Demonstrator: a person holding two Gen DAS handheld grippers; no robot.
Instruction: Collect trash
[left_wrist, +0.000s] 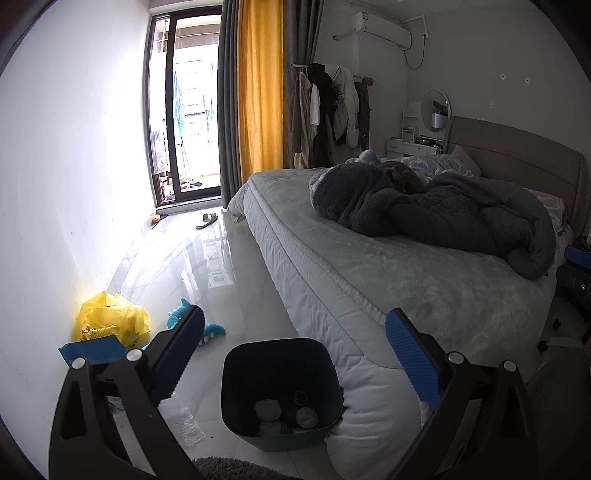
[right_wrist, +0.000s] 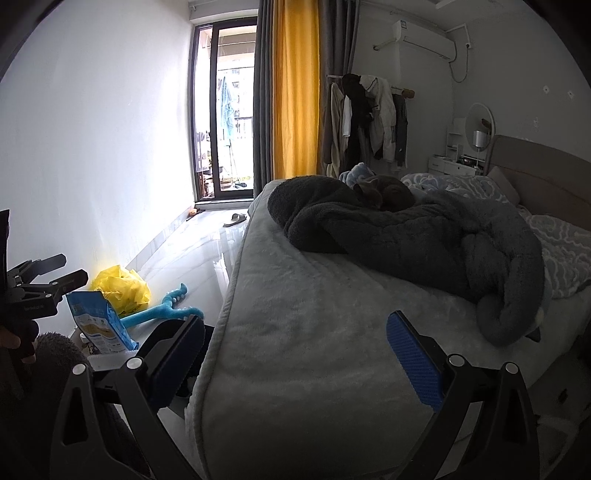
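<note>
Both grippers hang wide open and empty at the foot of a bedroom bed: the left gripper sits directly above a dark bin on the glossy floor, while the right gripper is raised over the corner of the bed, holding nothing.

The bin, standing against the bed's near corner, already holds a few pale crumpled wads, probably tissues, though its dim interior makes that hard to confirm. By that count, the collection looks under way but far from finished.

Beyond the bin, against the white wall, a crumpled yellow plastic bag lies on the floor with a blue printed pouch just in front of it. A sheet of clear plastic wrap lies flat beside the bin, on the wall side. These three look like the trash left to gather.

A blue toy dinosaur between bag and bed, and a slipper far beyond the bin near the balcony door, seem to be belongings, not rubbish.
</note>
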